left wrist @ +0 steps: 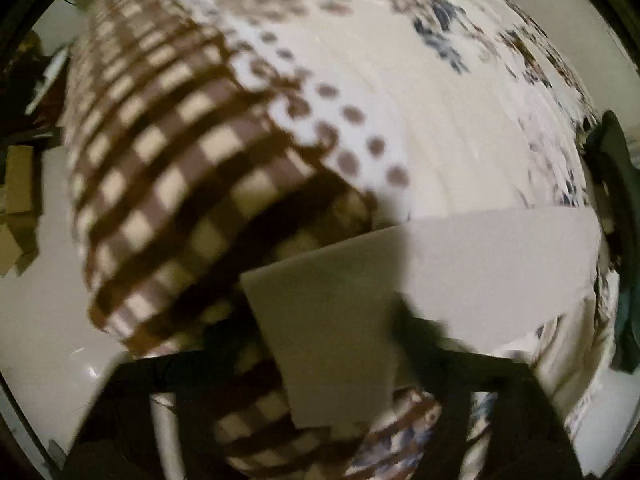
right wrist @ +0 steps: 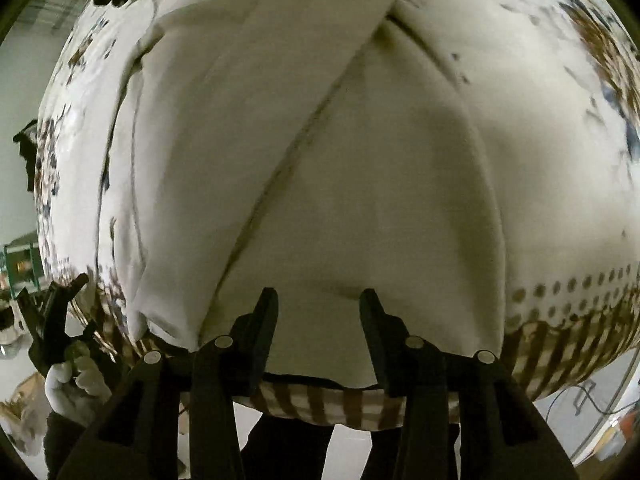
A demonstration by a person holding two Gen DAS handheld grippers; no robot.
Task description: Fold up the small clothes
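A cream garment lies spread on a patterned cloth-covered table. In the right wrist view it fills most of the frame, with a seam running diagonally. My right gripper is open, its black fingers resting over the garment's near hem. In the left wrist view, a corner of the same cream garment reaches between the blurred black fingers of my left gripper; the jaws look shut on it. The left gripper also shows in the right wrist view, held by a white-gloved hand.
The tablecloth has a brown check border, brown dots and blue-brown flowers. A dark garment lies at the table's right edge. Cardboard boxes stand on the floor at left. A green rack stands far left.
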